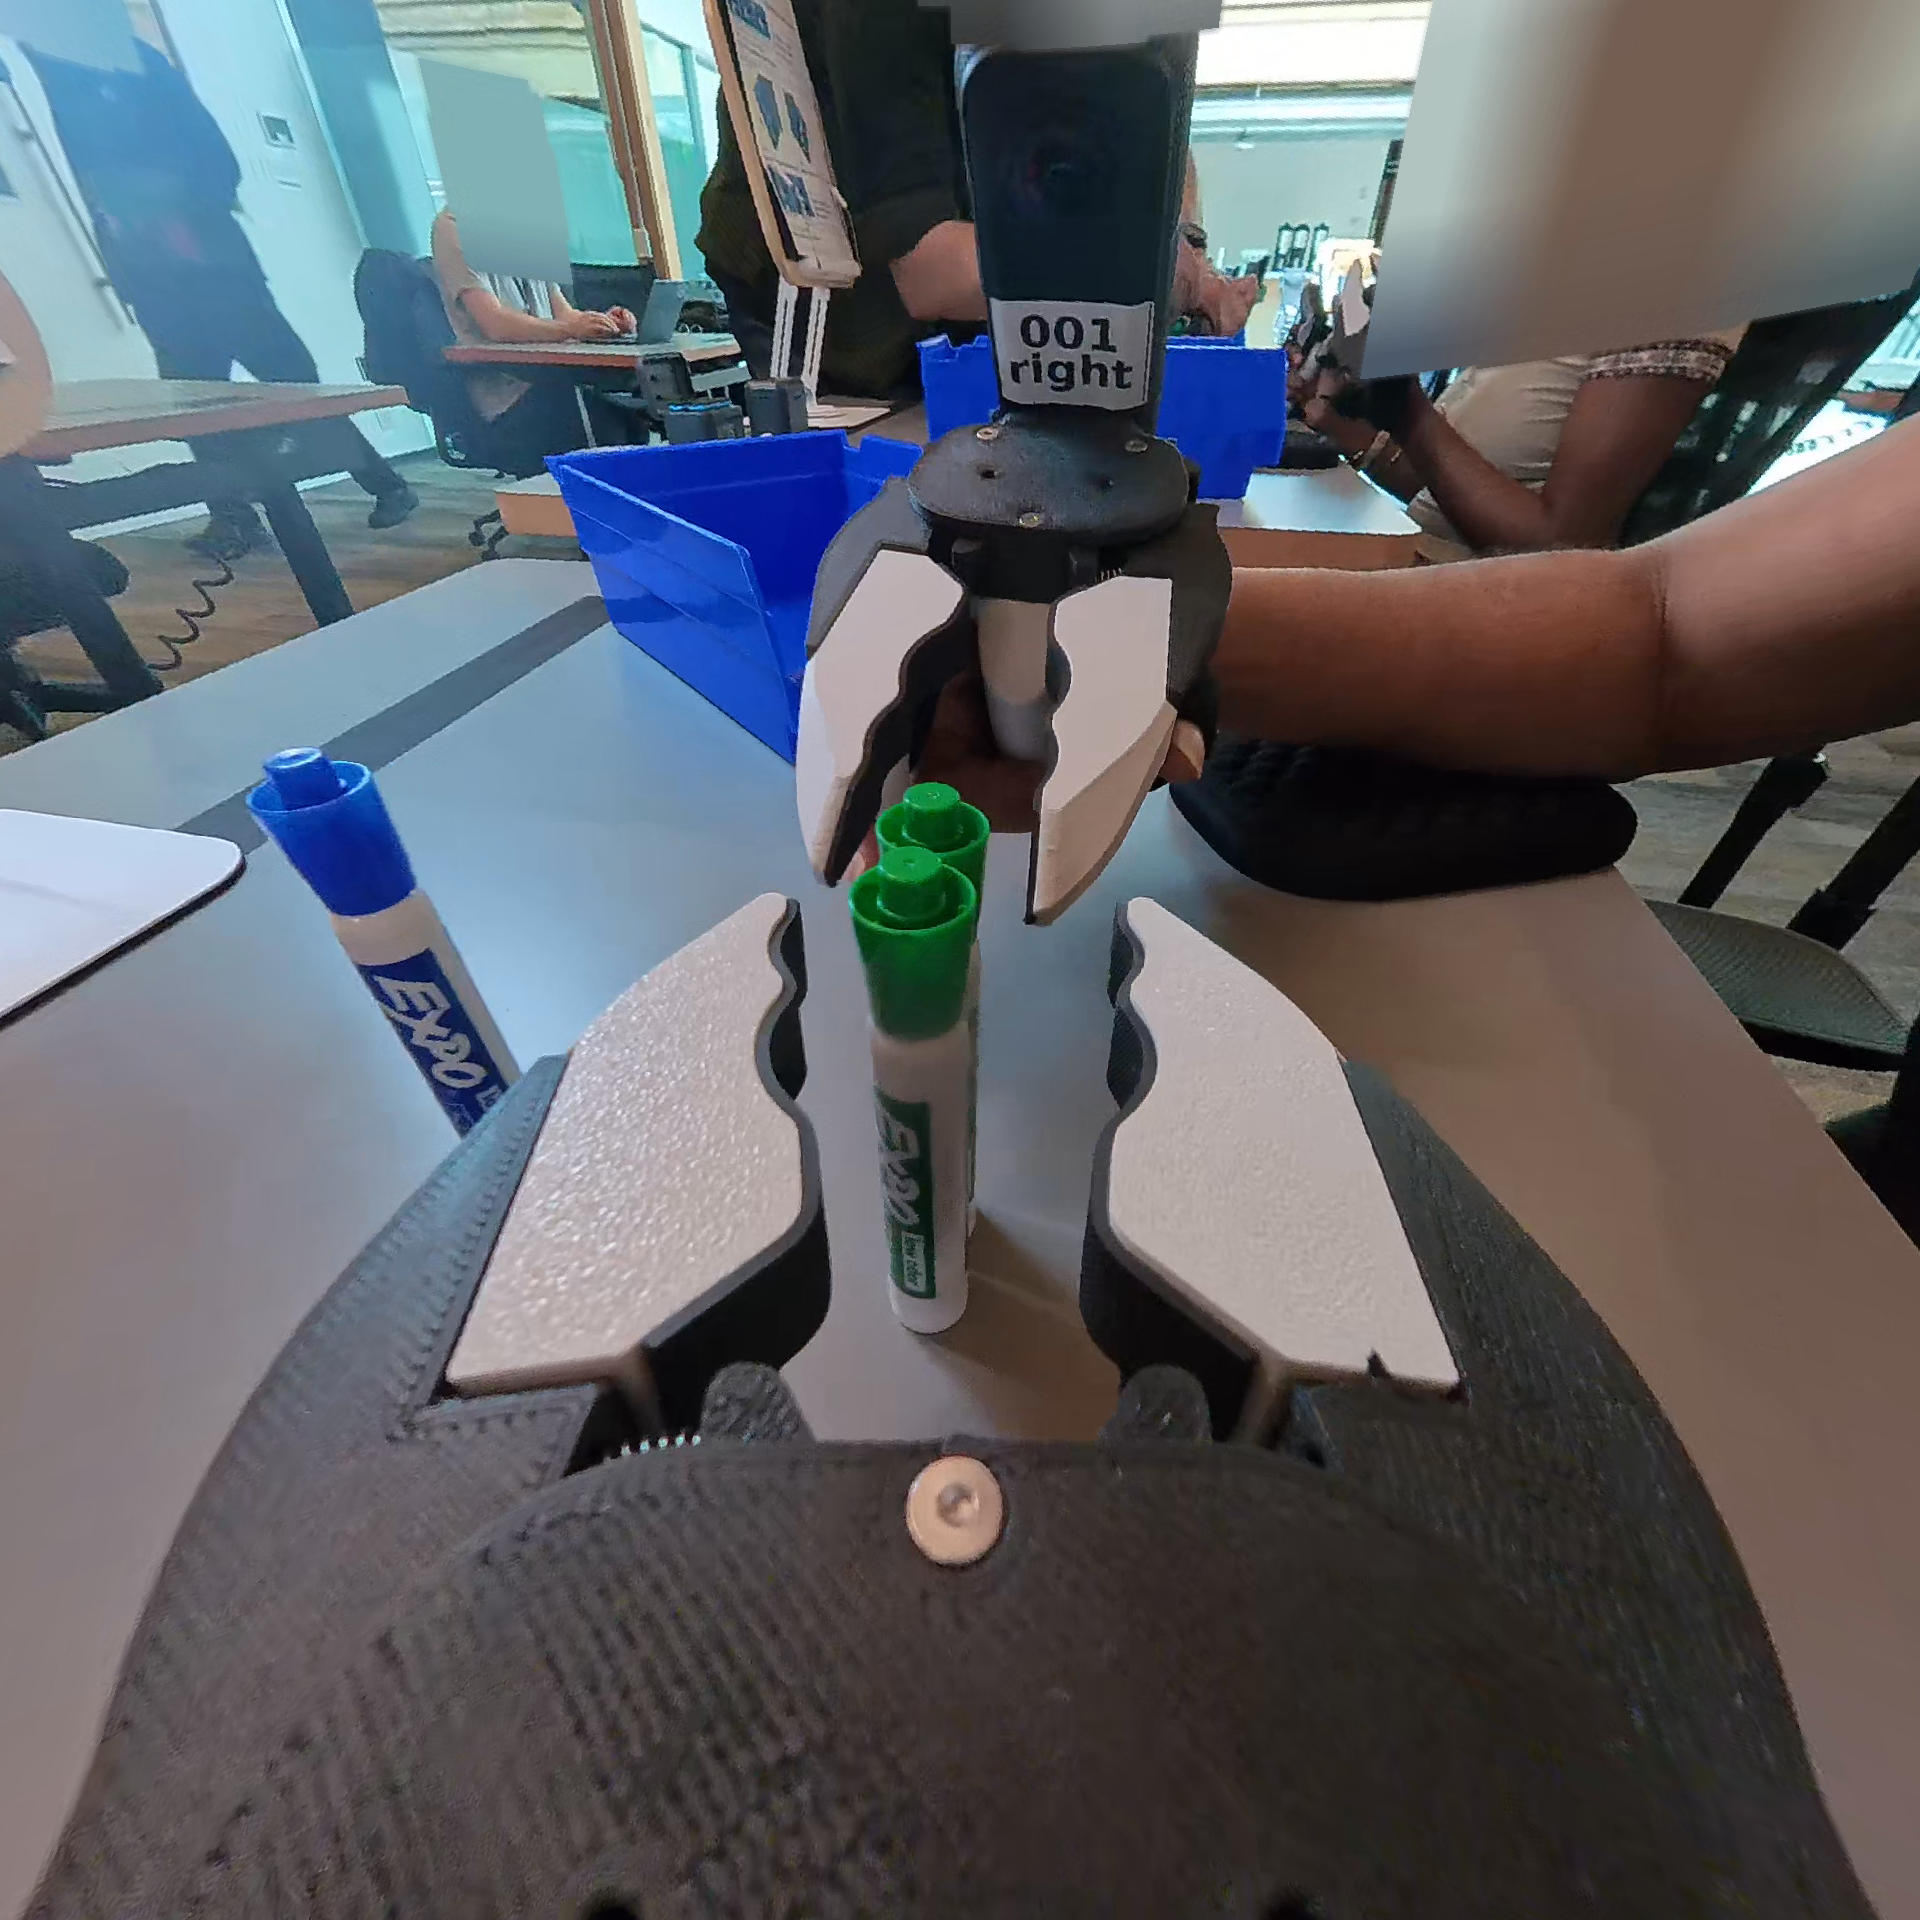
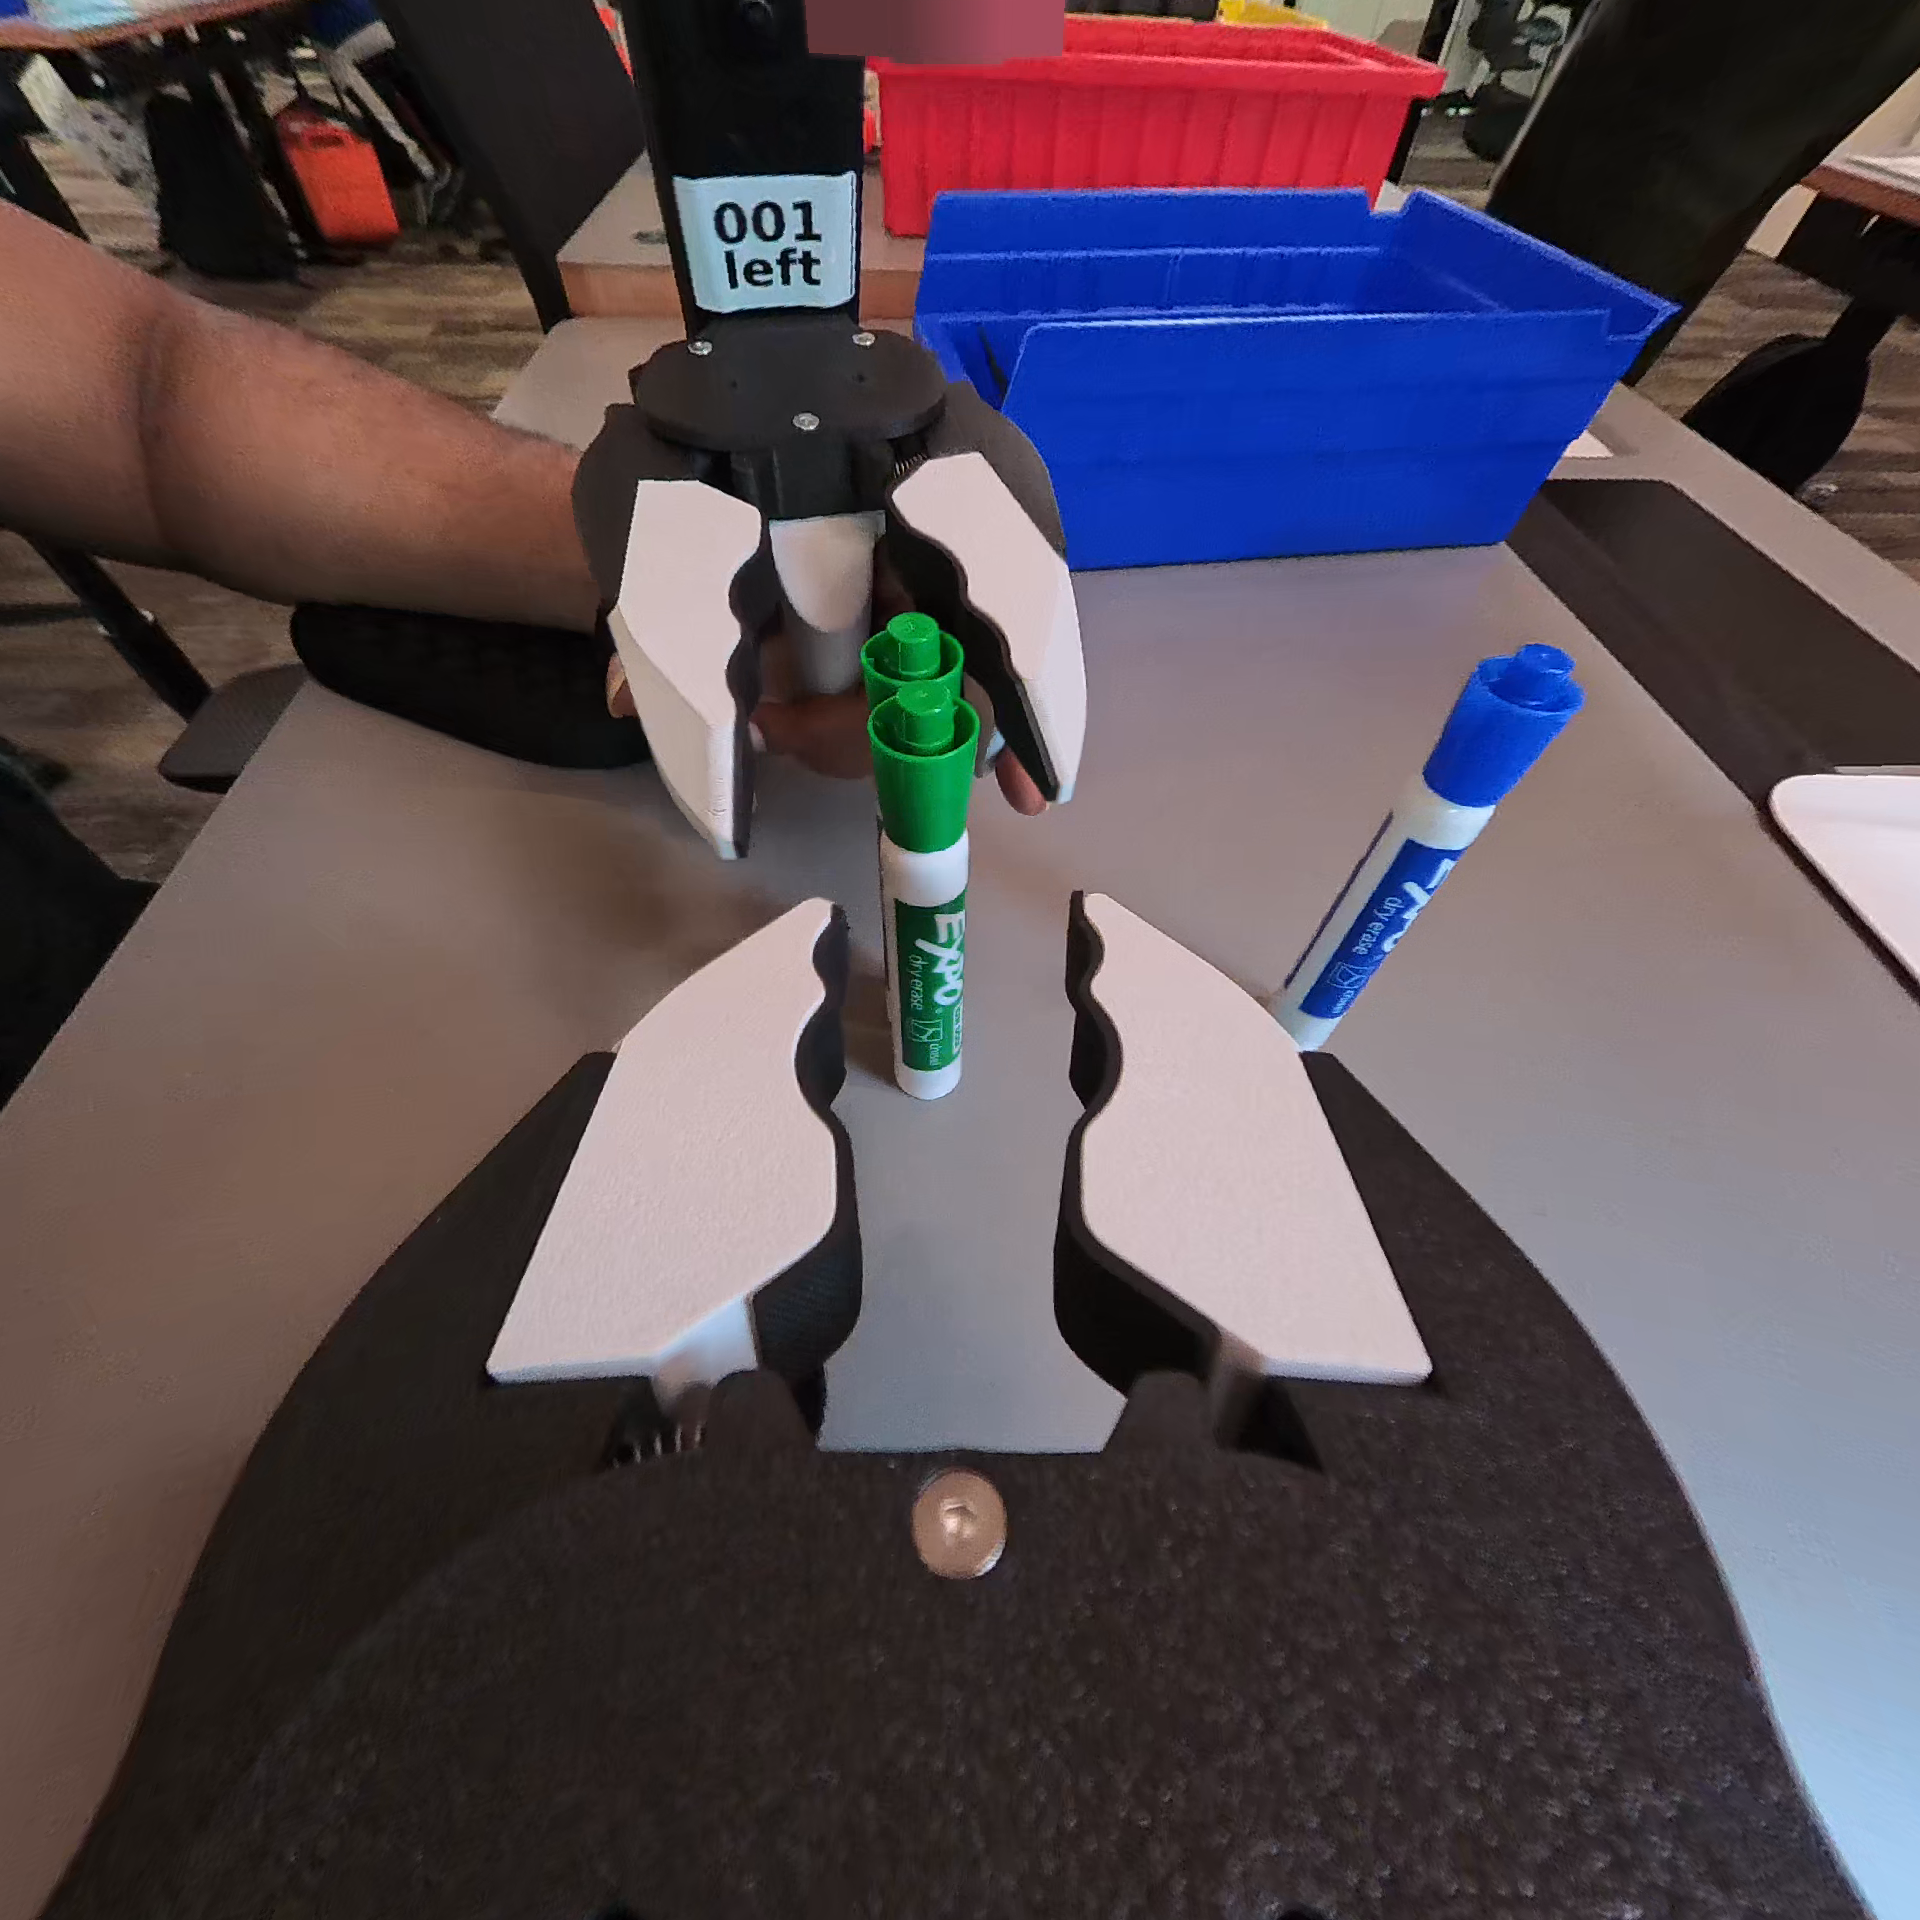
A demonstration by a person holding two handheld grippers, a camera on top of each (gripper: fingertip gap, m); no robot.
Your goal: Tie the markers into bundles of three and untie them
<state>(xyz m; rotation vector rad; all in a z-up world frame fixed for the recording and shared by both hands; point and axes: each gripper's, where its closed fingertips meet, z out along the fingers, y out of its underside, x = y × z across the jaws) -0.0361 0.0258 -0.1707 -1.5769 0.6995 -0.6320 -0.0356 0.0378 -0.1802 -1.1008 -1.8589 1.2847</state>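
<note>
Two green markers stand upright on their ends, one right behind the other, on the grey table (image 1: 623, 779). In the left wrist view the near one (image 1: 920, 1091) is between my fingers and the far one (image 1: 935, 821) shows only its cap. My left gripper (image 1: 961, 925) is open around them without touching. My right gripper (image 2: 956, 909) faces it from the other side, open, its tips beside the nearest green marker (image 2: 925, 935). A blue marker (image 1: 395, 956) (image 2: 1434, 842) stands apart, also upright. No band or tie shows. Each gripper shows in the other's view (image 1: 932, 894) (image 2: 890, 816).
A blue bin (image 1: 707, 582) (image 2: 1278, 416) stands on the table behind the markers, with a red bin (image 2: 1143, 114) farther back. A white board (image 1: 94, 894) (image 2: 1860, 842) lies at the table's edge. A black mesh chair seat (image 1: 1403, 831) is beside the table. People sit in the background. The blue marker (image 1: 395, 956) is about 8 cm from both grippers' fingertips. My right wrist view (image 2: 1408, 814) looks at it from another angle.
</note>
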